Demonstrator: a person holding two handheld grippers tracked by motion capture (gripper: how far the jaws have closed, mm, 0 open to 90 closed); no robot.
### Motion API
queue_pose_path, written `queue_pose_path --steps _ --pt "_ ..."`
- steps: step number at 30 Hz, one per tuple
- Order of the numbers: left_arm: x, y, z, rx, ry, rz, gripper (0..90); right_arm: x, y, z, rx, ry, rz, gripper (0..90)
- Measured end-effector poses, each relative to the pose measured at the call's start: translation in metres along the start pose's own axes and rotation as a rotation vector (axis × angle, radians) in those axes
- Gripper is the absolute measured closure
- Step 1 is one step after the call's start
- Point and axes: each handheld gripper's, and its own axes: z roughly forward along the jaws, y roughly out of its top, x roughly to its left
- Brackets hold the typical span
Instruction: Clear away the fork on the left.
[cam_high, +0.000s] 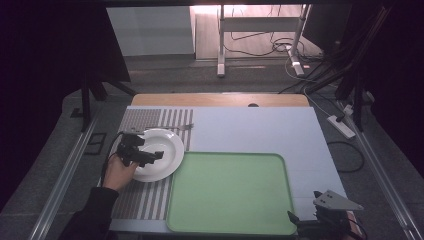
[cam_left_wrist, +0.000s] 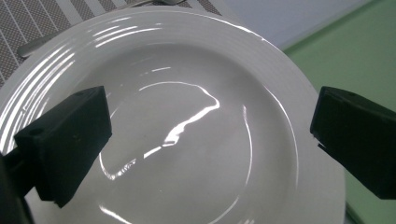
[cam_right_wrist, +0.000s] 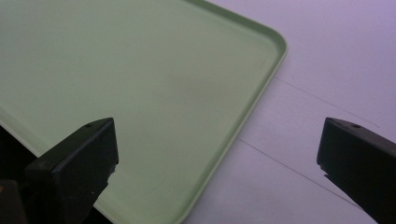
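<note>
A white round plate (cam_high: 167, 145) lies on a striped placemat (cam_high: 145, 120) at the table's left. My left gripper (cam_high: 152, 156) hovers over the plate's near-left part, open, with nothing between its jaws; in the left gripper view the plate (cam_left_wrist: 196, 121) spreads beneath my left gripper (cam_left_wrist: 210, 140). A pale green tray (cam_high: 230, 192) sits empty at the front centre. My right gripper (cam_high: 320, 217) rests at the tray's near-right corner, open; the right gripper view has the tray (cam_right_wrist: 140, 79) under my right gripper (cam_right_wrist: 219, 163), whose jaws straddle its right rim.
A metal utensil (cam_high: 184, 126) lies on the placemat just behind the plate; its handle (cam_left_wrist: 35, 43) peeks past the rim. The table is covered with a light sheet (cam_high: 260, 130), bare at the right and back. Cables and a stand are on the floor beyond.
</note>
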Motion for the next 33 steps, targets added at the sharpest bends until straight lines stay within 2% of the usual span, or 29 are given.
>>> queue_pose_path --steps 6,8,12,19,24,26,33 --pt "0.004 0.01 0.01 0.015 0.017 -0.002 0.0 0.0 0.0 0.0 0.002 0.004 0.0 0.0" --pt "0.007 0.015 0.015 0.017 0.018 0.01 0.0 0.0 0.0 0.0 0.003 0.005 0.001 0.0" --pt "0.012 0.023 0.022 0.014 0.003 0.012 0.0 0.0 0.0 0.0 0.002 0.005 0.001 0.0" --pt "0.019 0.036 0.032 0.014 0.001 0.017 0.0 -0.001 0.0 0.0 0.004 0.006 0.002 0.0" --pt "0.026 0.048 0.042 0.017 0.005 0.007 0.0 -0.001 0.0 0.0 0.003 0.008 0.002 0.0" --pt "0.028 0.052 0.045 0.019 -0.006 0.009 0.0 -0.001 0.0 0.0 0.005 0.007 0.003 0.0" --pt "0.035 0.063 0.057 0.037 0.011 0.01 0.6 -0.001 0.0 0.0 0.005 0.008 0.002 0.0"
